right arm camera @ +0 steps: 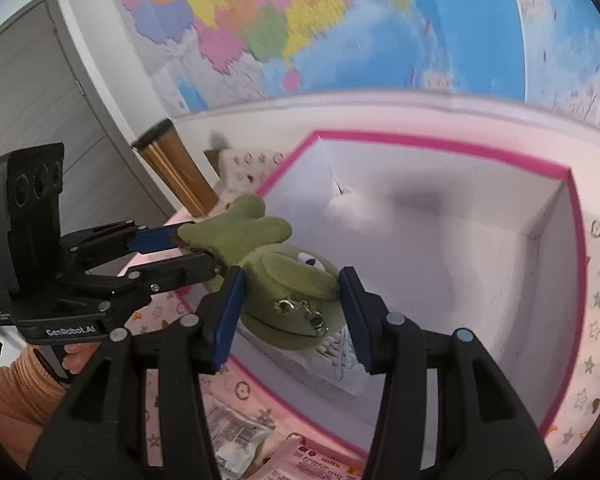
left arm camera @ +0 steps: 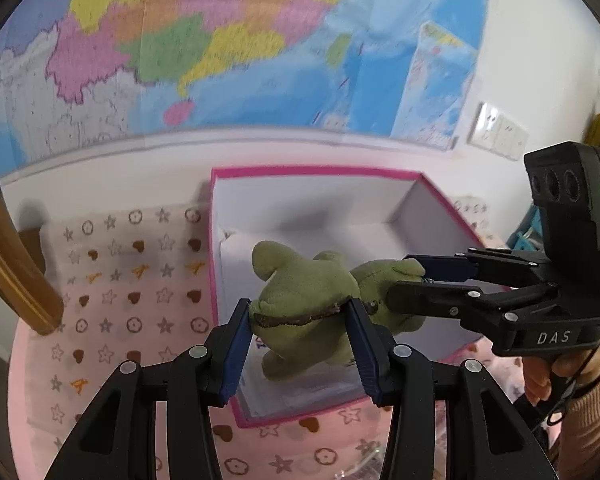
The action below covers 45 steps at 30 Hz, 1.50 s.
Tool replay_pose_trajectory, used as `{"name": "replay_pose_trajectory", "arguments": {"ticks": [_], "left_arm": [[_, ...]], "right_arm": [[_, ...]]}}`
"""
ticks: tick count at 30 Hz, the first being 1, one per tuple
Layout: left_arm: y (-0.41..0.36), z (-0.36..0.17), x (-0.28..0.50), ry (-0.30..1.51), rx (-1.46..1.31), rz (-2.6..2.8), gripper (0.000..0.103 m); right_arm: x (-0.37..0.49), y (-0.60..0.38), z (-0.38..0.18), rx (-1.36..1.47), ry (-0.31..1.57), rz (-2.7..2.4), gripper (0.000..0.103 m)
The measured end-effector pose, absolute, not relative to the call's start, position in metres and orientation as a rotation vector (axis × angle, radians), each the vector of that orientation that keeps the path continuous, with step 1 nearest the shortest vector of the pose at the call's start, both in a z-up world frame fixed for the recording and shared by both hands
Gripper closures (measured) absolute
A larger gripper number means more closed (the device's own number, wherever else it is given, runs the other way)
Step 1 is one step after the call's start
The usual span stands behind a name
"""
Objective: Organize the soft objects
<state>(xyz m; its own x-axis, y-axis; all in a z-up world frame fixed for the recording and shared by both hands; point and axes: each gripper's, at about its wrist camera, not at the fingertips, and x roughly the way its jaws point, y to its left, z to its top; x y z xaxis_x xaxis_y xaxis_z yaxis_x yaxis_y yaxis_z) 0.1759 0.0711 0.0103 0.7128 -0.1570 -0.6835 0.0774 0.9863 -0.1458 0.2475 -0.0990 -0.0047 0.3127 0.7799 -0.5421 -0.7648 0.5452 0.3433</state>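
A green plush frog [left arm camera: 308,300] hangs over the open pink-rimmed white box [left arm camera: 380,174]. My left gripper [left arm camera: 300,320] is shut on the frog's lower body, its blue pads pressing both sides. My right gripper [left arm camera: 408,280] comes in from the right and is shut on the frog's head end. In the right wrist view the frog's head [right arm camera: 296,300], with a metal clasp, sits between my right gripper's pads [right arm camera: 288,316], and the left gripper [right arm camera: 180,248] holds its legs at the left. A pack of cotton swabs [right arm camera: 340,352] lies in the box under the frog.
The box [right arm camera: 572,208] stands on a pink cloth with stars and hearts [left arm camera: 120,280]. A brown cylinder [left arm camera: 16,276] stands at the left. Plastic packets [right arm camera: 236,436] lie in front of the box. A wall map [left arm camera: 220,40] hangs behind.
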Motion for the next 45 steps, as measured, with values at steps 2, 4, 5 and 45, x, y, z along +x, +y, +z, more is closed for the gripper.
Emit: {"name": "replay_pose_trajectory", "arguments": {"ticks": [2,4,5,45], "left_arm": [[0.070,0.005,0.180,0.781,-0.096,-0.114,0.056],[0.069,0.000,0.184,0.789,-0.080,-0.098,0.056],[0.068,-0.001,0.186,0.794,-0.077,-0.093,0.056],[0.041,-0.017,0.083,0.740,-0.149,-0.213,0.041]], "right_arm": [[0.253,-0.095,-0.011,0.020,0.751,1.011,0.052],[0.259,-0.090,-0.018,0.017,0.778,1.003,0.052],[0.260,-0.089,-0.021,0.013,0.790,0.998,0.052],[0.170,-0.201,-0.006,0.014,0.734,0.940,0.044]]}}
